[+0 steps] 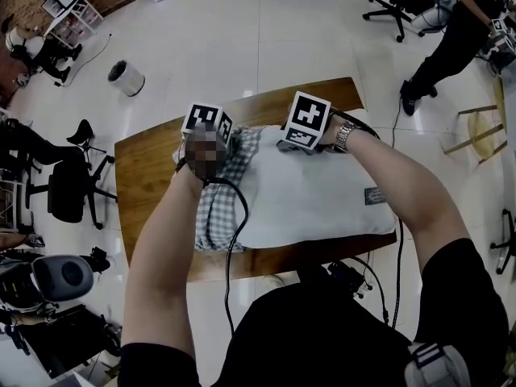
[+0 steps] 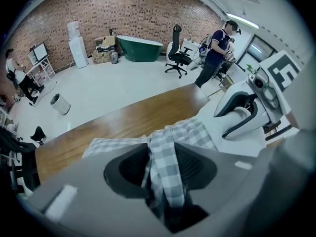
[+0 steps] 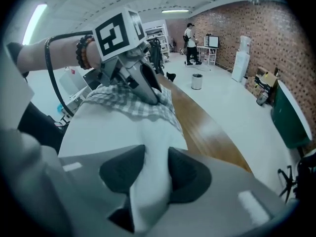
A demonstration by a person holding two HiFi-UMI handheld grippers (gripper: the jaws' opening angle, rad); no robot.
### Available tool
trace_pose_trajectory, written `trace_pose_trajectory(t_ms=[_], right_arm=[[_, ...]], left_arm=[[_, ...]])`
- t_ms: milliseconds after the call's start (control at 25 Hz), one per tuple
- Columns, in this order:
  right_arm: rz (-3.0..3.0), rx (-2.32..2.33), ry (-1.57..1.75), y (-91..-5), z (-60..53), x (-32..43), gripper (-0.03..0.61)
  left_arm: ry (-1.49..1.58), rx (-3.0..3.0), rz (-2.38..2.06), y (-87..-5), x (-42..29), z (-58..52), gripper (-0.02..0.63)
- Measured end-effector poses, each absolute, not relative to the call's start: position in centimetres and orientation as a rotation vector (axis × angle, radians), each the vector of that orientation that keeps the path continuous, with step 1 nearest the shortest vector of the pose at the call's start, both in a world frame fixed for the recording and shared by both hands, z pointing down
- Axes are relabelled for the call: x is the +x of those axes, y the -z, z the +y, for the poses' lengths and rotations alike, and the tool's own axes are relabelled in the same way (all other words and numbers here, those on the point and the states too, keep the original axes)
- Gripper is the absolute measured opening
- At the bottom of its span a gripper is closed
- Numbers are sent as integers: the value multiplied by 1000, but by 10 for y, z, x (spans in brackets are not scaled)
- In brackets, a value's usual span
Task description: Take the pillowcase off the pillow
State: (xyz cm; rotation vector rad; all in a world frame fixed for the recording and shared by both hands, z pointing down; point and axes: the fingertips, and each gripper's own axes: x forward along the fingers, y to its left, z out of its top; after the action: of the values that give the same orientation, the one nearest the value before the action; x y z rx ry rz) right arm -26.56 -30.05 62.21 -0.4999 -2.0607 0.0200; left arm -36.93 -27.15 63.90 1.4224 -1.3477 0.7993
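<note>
A white pillow (image 1: 314,196) lies on a wooden table (image 1: 149,188). A grey-and-white checked pillowcase (image 1: 216,212) is bunched over its left end. My left gripper (image 1: 211,138) points steeply down at the far left corner. It is shut on a fold of the checked pillowcase (image 2: 165,154), which runs up between the jaws (image 2: 160,169). My right gripper (image 1: 303,138) is beside it on the pillow's far edge, shut on a pinch of the white pillow (image 3: 111,127) between its pads (image 3: 150,174). The right gripper view shows the left gripper (image 3: 140,85) on the checked cloth (image 3: 133,105).
A black cable (image 1: 234,240) trails from the left gripper over the pillow toward me. Office chairs (image 1: 76,188) stand left of the table, a white bin (image 1: 126,77) on the floor beyond it. A person (image 1: 451,43) stands at the far right.
</note>
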Motion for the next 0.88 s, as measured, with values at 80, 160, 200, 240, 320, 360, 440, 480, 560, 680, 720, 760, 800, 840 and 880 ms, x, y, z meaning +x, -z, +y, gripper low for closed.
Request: trace_pose_trajectory(t_ms=[80, 160, 200, 240, 320, 360, 440, 480, 560, 680, 720, 760, 800, 840, 880], right_arm=[[-2057, -501, 9, -621, -300, -262, 88], [-2059, -493, 56, -618, -299, -257, 31], [-2065, -486, 85, -616, -298, -256, 20], [-2074, -478, 112, -612, -298, -255, 17], [-2098, -466, 153, -602, -298, -253, 14], [-2108, -468, 164, -598, -296, -250, 14], [-2128, -476, 183, -594, -292, -243, 14], [-2139, -474, 199, -591, -291, -239, 13], [-2159, -464, 238, -584, -289, -234, 12], [-2171, -456, 281, -565, -290, -228, 12], [-2171, -456, 286, -558, -290, -227, 12], [-2170, -456, 288, -552, -289, -225, 12], [-2166, -456, 287, -547, -288, -223, 12], [-2161, -456, 285, -543, -287, -221, 12], [-2159, -453, 286, -541, -286, -219, 12]], left_arm=[[-810, 1405, -1367, -640, -374, -272, 108], [-820, 1396, -1388, -640, -377, -273, 63], [-826, 1396, -1398, -639, -379, -273, 51], [-828, 1397, -1410, -638, -382, -273, 42], [-819, 1393, -1439, -632, -391, -272, 34], [-811, 1385, -1454, -630, -396, -270, 32], [-794, 1361, -1484, -627, -405, -264, 31], [-785, 1348, -1500, -627, -409, -260, 29], [-771, 1321, -1528, -626, -419, -252, 28], [-745, 1280, -1559, -617, -434, -243, 28], [-734, 1271, -1567, -613, -439, -241, 28], [-722, 1263, -1576, -609, -443, -238, 28], [-711, 1256, -1586, -607, -447, -235, 28], [-701, 1249, -1595, -605, -451, -231, 28], [-693, 1242, -1603, -604, -455, -227, 28]])
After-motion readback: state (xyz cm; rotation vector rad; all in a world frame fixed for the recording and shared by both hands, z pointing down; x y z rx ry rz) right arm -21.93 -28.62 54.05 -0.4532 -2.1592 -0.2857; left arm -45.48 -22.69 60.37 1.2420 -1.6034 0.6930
